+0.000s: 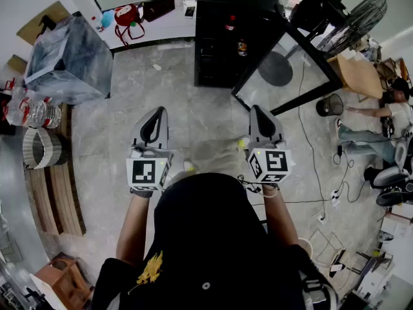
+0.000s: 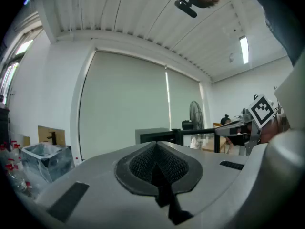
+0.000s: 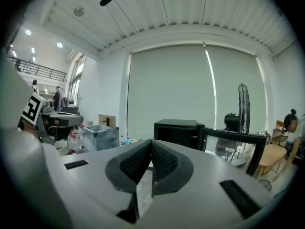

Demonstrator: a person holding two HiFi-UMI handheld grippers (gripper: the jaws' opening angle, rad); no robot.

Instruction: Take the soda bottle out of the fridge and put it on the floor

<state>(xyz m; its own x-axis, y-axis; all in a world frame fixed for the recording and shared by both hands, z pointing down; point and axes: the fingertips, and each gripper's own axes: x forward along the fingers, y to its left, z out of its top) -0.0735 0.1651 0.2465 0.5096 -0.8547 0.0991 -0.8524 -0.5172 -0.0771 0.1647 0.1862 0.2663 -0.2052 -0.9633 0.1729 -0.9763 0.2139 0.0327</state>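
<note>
Jaws pressed together with nothing between them, the left gripper [image 1: 159, 112] and the right gripper [image 1: 259, 110] are held side by side, well apart from the open black fridge [image 1: 216, 50], where the soda bottle [image 1: 230, 23] stands on an upper shelf.

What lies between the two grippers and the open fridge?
Only bare grey floor separates the left gripper and right gripper from the fridge, as the head view shows.
</note>
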